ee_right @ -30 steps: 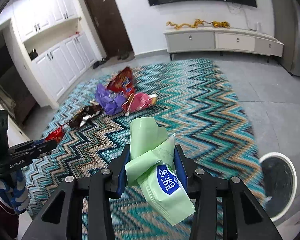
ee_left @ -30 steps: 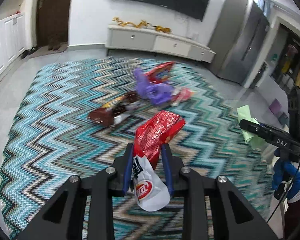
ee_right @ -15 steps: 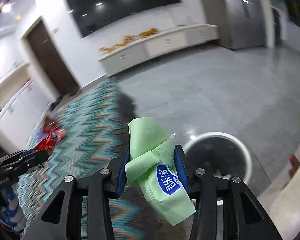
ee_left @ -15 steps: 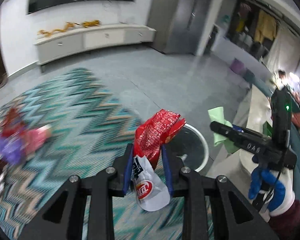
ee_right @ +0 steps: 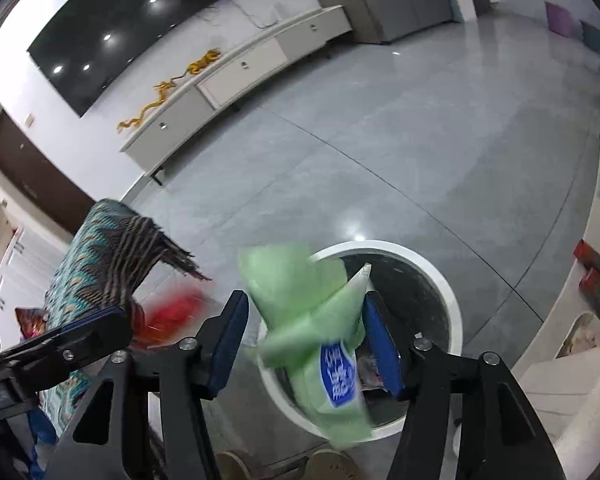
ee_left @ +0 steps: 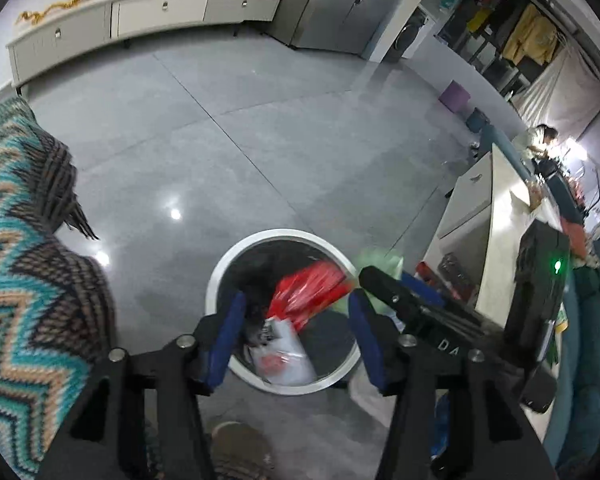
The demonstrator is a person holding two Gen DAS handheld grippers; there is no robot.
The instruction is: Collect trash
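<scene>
My left gripper [ee_left: 300,336] hangs over the round white trash bin [ee_left: 220,280] and its jaws are opening. The red and white snack wrapper [ee_left: 300,300] is blurred between the blue pads, touching neither, above the bin's dark inside. My right gripper [ee_right: 304,340] is over the same bin [ee_right: 440,280], its jaws opening too. The green packet with a blue label [ee_right: 312,320] lies loose between its pads, clear of the left pad and leaning by the right one. Each gripper shows in the other's view: the right gripper [ee_left: 400,300], the left gripper [ee_right: 80,336].
The zigzag rug [ee_left: 28,280] ends left of the bin, its corner [ee_right: 112,248] folded up. A white counter [ee_left: 484,216] stands close on the right. A low TV cabinet [ee_left: 140,12] lines the far wall. A person's shoes [ee_right: 328,464] are just below the bin.
Both grippers swung from over the rug to above the bin and tipped downward. Their jaws have spread, and the red wrapper and the green packet have come loose from the pads.
</scene>
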